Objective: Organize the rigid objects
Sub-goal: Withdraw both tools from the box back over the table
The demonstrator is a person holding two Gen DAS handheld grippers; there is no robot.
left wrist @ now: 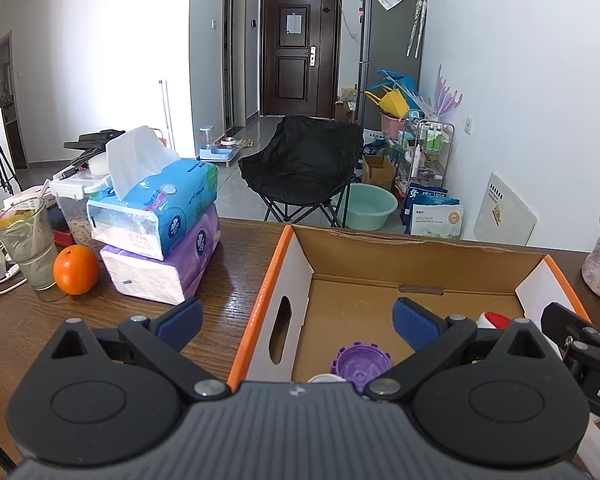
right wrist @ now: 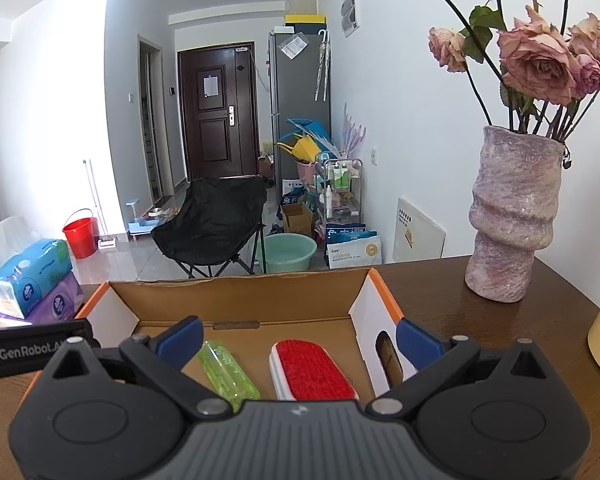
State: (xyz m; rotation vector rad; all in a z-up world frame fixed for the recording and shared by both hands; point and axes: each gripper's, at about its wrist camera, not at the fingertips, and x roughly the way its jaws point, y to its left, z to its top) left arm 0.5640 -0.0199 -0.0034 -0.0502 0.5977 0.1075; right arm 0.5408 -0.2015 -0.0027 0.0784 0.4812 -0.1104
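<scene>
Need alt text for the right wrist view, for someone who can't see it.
The open right hand-held gripper hovers over an orange-edged cardboard box holding a green translucent plastic bottle and a red-faced white lint brush. A mottled pink vase of dried roses stands on the brown wooden table.

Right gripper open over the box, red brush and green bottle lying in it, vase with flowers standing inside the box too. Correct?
Not quite. The vase stands outside the cardboard box, on the table to its right, as the right wrist view shows. The rest holds: the right gripper is open over the box, and the red brush and green bottle lie in it.
</scene>
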